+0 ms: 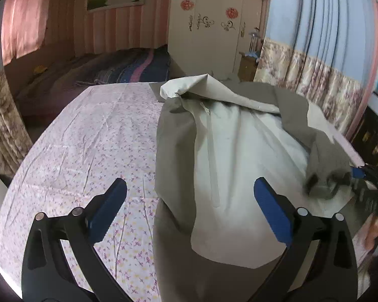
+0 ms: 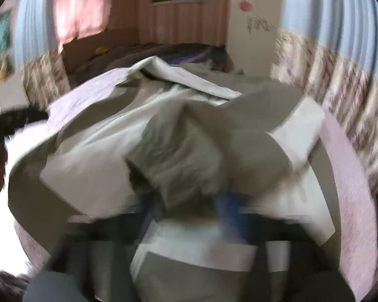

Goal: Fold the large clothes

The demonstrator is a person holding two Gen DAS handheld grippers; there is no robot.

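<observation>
- Left wrist view, far left: a pink curtain point(image 1: 22, 25) glows in the upper left of the frame, with a dark bed point(image 1: 93, 75) under it.
- Lower left to centre: the floral sheet point(image 1: 83, 146) covers the work surface, bare on its left half.
- Bottom of the frame: the left gripper point(image 1: 190, 206) has its blue pads point(image 1: 105, 211) spread wide apart, nothing between them; one pad is over the sheet, the other over the garment.
- Centre to right: the grey jacket point(image 1: 239, 151) lies on the sheet, opened so its pale lining and a zip point(image 1: 210, 151) show, collar end toward the top of the frame.
- Upper centre: a white wardrobe point(image 1: 214, 25) with flower stickers.
- Right edge: the right gripper point(image 1: 355, 176) pinches a fold of the jacket's darker outer cloth at its right side.
- Right wrist view, heavily blurred: the jacket point(image 2: 189, 138) fills the middle, a bunched fold rising from the right gripper point(image 2: 189, 201) at lower centre, whose blue pads close on the cloth.
- Right side: a strip of the sheet point(image 2: 350, 176) shows beside the jacket.
</observation>
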